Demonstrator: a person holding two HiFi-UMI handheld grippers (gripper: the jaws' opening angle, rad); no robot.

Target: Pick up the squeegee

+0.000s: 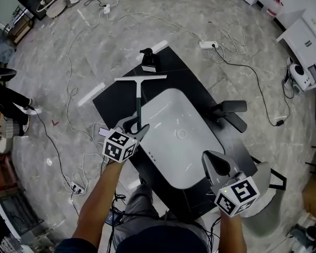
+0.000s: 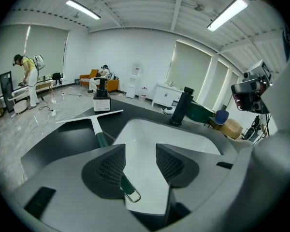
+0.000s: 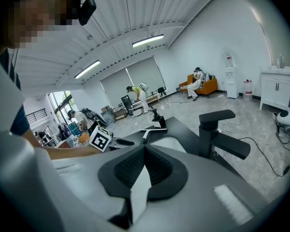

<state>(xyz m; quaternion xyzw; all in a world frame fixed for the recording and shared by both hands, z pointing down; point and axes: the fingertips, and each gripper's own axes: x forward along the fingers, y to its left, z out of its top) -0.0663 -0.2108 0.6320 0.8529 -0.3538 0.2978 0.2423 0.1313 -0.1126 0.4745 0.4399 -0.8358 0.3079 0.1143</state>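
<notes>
Your right gripper [image 3: 144,151] is nearest, over the near corner of the white basin [image 1: 174,141], with its jaws closed together on nothing. Your left gripper [image 2: 140,153] has its jaws apart. The loop end of the squeegee [image 2: 97,132] handle lies between them, close under the left jaw, and the pads do not press it. Ahead of this gripper the squeegee runs along the black countertop [image 1: 116,101] beside the basin, with its blade across the far end. Just beyond the blade stands a black dispenser [image 1: 149,62].

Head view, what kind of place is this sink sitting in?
Probably a lab or demo hall, not a bathroom: the white basin sits in a freestanding black counter, and cables and a power strip trail over the floor.
</notes>
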